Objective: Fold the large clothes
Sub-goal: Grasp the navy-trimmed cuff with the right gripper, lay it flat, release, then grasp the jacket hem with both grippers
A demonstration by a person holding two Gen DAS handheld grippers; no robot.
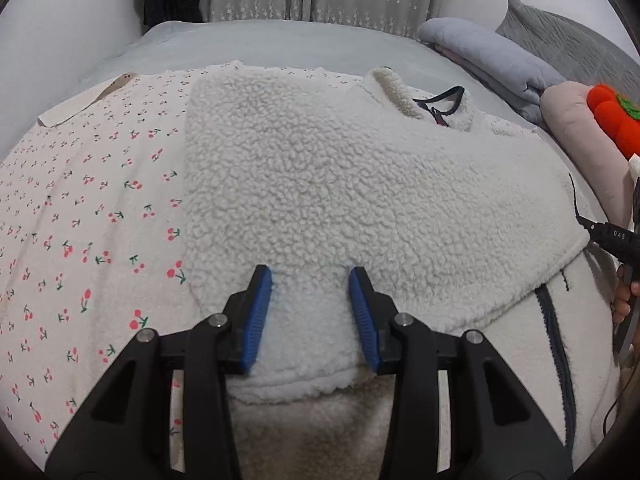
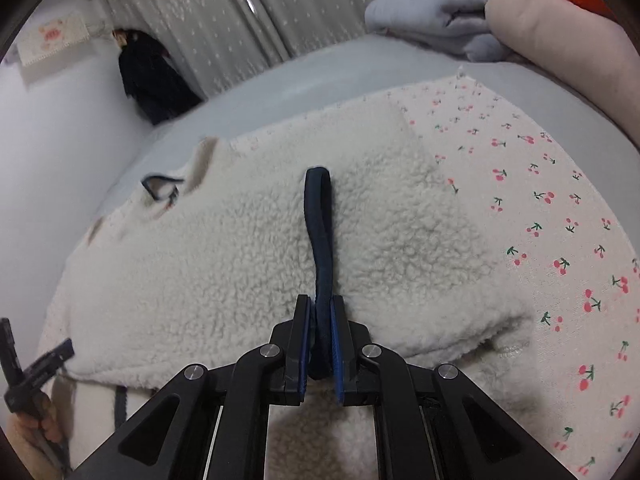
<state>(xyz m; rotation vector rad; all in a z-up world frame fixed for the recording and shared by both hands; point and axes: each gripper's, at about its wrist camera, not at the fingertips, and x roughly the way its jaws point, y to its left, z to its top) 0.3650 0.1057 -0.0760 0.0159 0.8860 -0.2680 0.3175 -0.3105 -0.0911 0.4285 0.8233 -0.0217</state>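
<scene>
- The fleece jacket (image 1: 320, 184) lies across the bed (image 1: 256, 44), on top of a cherry-print blanket (image 1: 80, 208) spread over the mattress; its collar (image 1: 400, 92) points toward the far right corner of the bed, where the pillows (image 1: 492, 56) are stacked.
- One part of the fleece is already laid over the body of the jacket, and a zipper (image 1: 554, 340) shows along the near right edge, so I judge the fold to be partway done.
- The left gripper (image 1: 311, 312) is released, its blue pads spread wide, and hovers over a near flap of fleece by the near edge of the bed; whether the pads touch the cloth is unclear.
- The right gripper (image 2: 320, 336) is clenched on a dark strap (image 2: 319, 232) that runs up from between its pads and rests on the fleece; I cannot tell where the strap attaches.
- The step in hand looks like gathering the near part of the jacket for the next fold.
- Next, the left gripper probably needs to close on the near flap, and both grippers then carry the cloth toward the far edge, keeping the fold line straight.
- The thick pile may slip or bunch, so a deep bite on the hem would help.
</scene>
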